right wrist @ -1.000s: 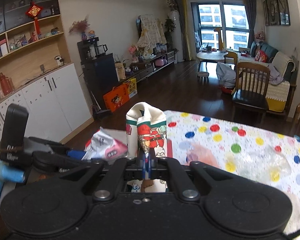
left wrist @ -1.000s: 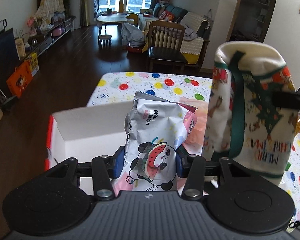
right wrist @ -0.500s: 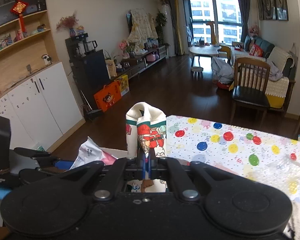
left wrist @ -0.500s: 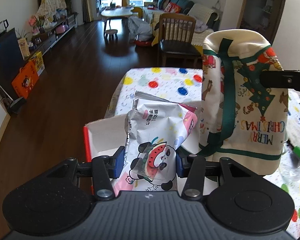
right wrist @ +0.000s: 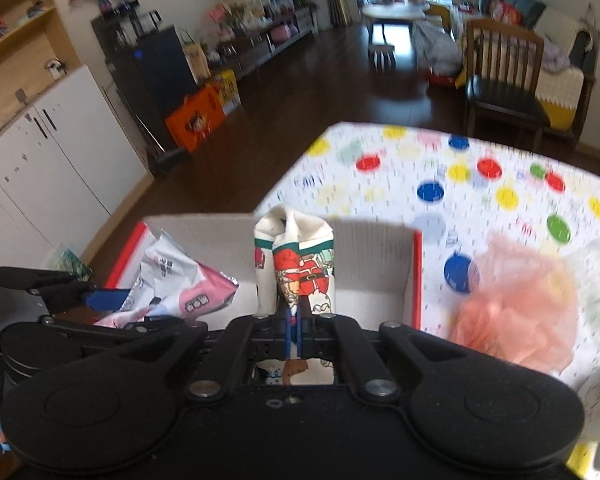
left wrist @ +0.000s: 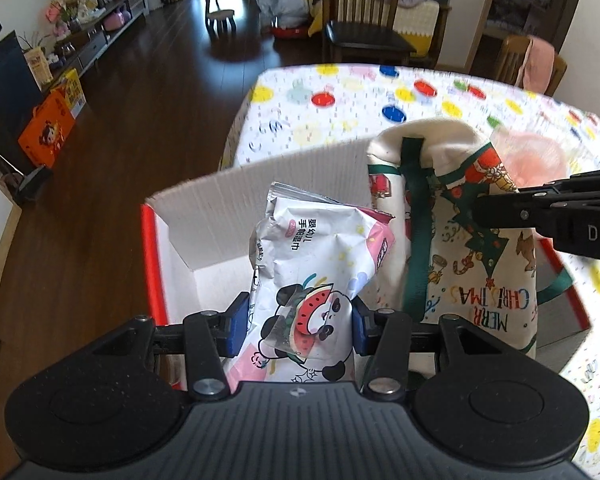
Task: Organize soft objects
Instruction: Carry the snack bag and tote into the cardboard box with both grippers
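Observation:
My left gripper [left wrist: 298, 322] is shut on a white and pink wet-wipes pack [left wrist: 316, 272] with a panda print, holding it upright over the open red and white cardboard box [left wrist: 204, 204]. My right gripper [right wrist: 294, 320] is shut on a cream Christmas cloth bag [right wrist: 296, 264], also above the box [right wrist: 380, 264]. In the left wrist view the bag [left wrist: 468, 248] hangs to the right of the pack, with the right gripper's black arm [left wrist: 548, 212] across it. In the right wrist view the pack [right wrist: 180, 284] sits left of the bag.
The box stands at the corner of a table with a polka-dot cloth [left wrist: 340, 92]. A pink mesh bath puff [right wrist: 516, 304] lies on the cloth right of the box. A wooden chair [left wrist: 364, 20] stands beyond the table. Dark wood floor lies to the left.
Both grippers have tilted down and moved over the box with their loads. The box interior now shows under the pack and the bag.

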Action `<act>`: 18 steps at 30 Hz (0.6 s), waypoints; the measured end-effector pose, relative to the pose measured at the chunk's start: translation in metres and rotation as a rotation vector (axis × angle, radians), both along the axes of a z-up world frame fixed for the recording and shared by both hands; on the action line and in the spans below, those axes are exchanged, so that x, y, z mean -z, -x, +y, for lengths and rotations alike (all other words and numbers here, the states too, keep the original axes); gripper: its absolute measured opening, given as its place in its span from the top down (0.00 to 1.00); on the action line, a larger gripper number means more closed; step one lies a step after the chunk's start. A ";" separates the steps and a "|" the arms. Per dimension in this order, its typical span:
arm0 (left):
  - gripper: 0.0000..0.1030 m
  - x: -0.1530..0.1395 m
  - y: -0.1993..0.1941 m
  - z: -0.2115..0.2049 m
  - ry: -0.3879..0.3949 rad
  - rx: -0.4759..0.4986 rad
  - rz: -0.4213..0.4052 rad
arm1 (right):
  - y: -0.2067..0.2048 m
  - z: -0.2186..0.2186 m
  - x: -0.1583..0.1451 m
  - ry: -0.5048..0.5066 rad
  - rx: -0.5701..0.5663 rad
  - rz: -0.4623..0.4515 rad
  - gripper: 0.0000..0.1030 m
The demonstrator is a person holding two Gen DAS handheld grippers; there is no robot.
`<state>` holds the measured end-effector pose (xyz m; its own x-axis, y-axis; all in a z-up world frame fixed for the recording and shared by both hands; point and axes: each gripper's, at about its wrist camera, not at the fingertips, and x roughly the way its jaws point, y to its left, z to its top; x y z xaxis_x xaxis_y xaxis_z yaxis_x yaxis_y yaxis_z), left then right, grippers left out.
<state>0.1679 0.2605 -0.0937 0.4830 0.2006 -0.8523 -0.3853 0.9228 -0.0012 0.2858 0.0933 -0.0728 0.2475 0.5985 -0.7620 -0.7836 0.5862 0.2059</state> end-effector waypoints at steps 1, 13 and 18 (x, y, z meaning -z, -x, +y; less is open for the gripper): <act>0.54 0.004 -0.003 0.000 0.000 0.002 0.013 | 0.000 0.001 0.004 0.002 0.001 0.007 0.99; 0.53 0.046 -0.039 0.004 -0.017 0.002 0.156 | 0.013 0.021 0.034 0.124 -0.029 -0.034 0.97; 0.52 0.058 -0.046 0.005 -0.013 0.000 0.203 | 0.019 0.023 0.039 0.165 -0.041 -0.067 0.89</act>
<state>0.2134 0.2655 -0.1518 0.3012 0.2124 -0.9296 -0.3764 0.9222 0.0887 0.2667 0.1159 -0.1118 0.2788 0.4773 -0.8333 -0.8162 0.5751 0.0563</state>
